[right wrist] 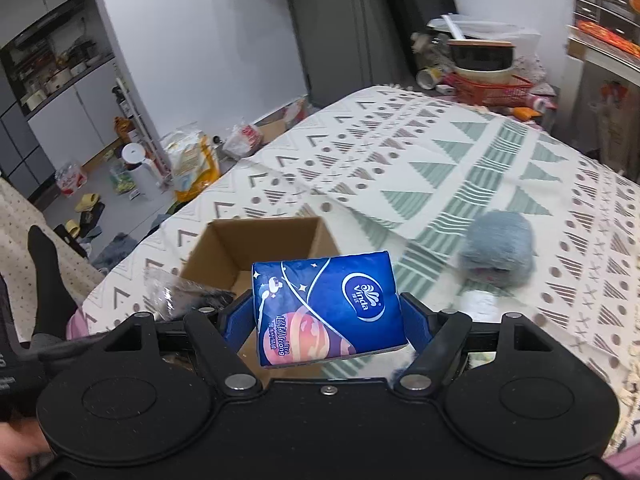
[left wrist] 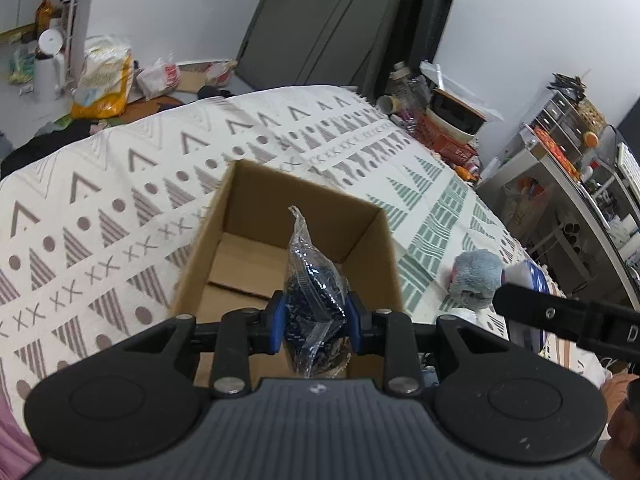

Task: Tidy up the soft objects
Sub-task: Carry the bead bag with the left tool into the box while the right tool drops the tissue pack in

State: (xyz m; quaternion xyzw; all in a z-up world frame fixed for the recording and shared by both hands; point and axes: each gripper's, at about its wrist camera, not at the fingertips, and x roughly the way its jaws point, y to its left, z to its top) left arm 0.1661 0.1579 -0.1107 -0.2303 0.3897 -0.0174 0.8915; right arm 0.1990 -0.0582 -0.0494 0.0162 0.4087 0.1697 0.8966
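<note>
An open cardboard box (left wrist: 256,204) (right wrist: 240,244) sits on the patterned bedspread. My left gripper (left wrist: 314,320) is shut on a clear plastic bag with a dark blue item inside (left wrist: 312,284), held over the box's near edge; the same bag (right wrist: 172,292) shows at the left of the right wrist view. My right gripper (right wrist: 326,316) is shut on a blue Vinda tissue pack (right wrist: 328,308), held just right of the box. A grey-blue fluffy plush (left wrist: 474,276) (right wrist: 498,248) lies on the bedspread to the right.
The bedspread (left wrist: 120,216) (right wrist: 440,160) stretches wide around the box. A red basket with bowls (right wrist: 486,88) and clutter stands at the far edge. Bags (left wrist: 106,76) and a white bin (right wrist: 138,168) are on the floor beyond. A person's socked foot (right wrist: 46,272) is at left.
</note>
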